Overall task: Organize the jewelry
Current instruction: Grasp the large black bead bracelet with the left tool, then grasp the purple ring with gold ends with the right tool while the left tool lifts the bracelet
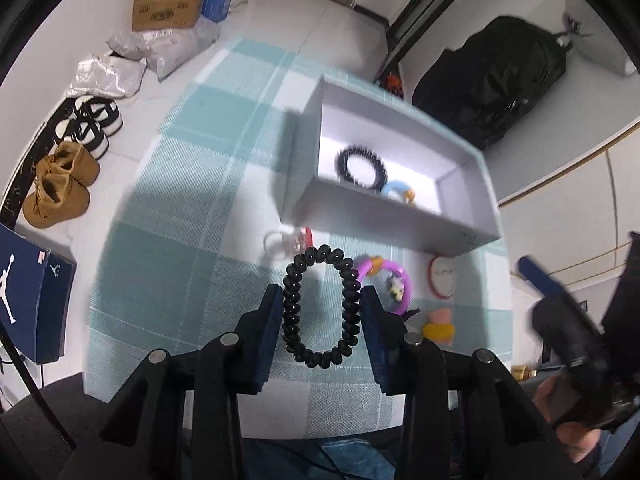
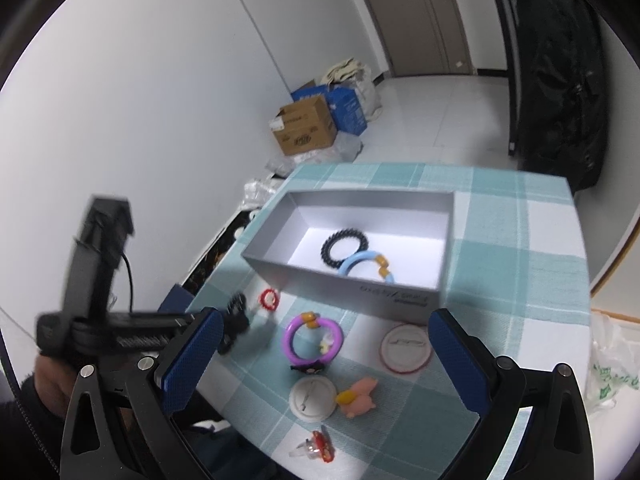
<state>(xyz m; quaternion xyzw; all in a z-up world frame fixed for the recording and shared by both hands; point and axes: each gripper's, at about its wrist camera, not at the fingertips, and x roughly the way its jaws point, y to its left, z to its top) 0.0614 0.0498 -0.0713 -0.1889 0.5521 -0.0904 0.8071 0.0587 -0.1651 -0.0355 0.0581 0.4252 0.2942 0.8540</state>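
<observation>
My left gripper (image 1: 320, 300) is shut on a black spiral hair tie (image 1: 294, 300), which hangs as an upright loop between the two blue pads, above the checked tablecloth (image 1: 192, 184). In the right wrist view the same gripper shows blurred at the left with the tie (image 2: 236, 318). Beyond it stands a white open box (image 1: 384, 216) (image 2: 340, 280) holding another black spiral tie (image 1: 362, 168) (image 2: 345, 247) and a light blue ring (image 2: 366, 266). My right gripper (image 2: 326, 356) is open above a purple ring (image 2: 294, 338), and its pads touch nothing.
Loose on the cloth lie a small red ring (image 2: 269, 300), two white round lids (image 2: 406, 346), a pink and yellow toy (image 2: 358, 396) and a red-and-clear ring (image 2: 316, 446). Shoes (image 1: 60, 188), cardboard boxes (image 1: 168, 4) and a black bag (image 1: 492, 80) are on the floor.
</observation>
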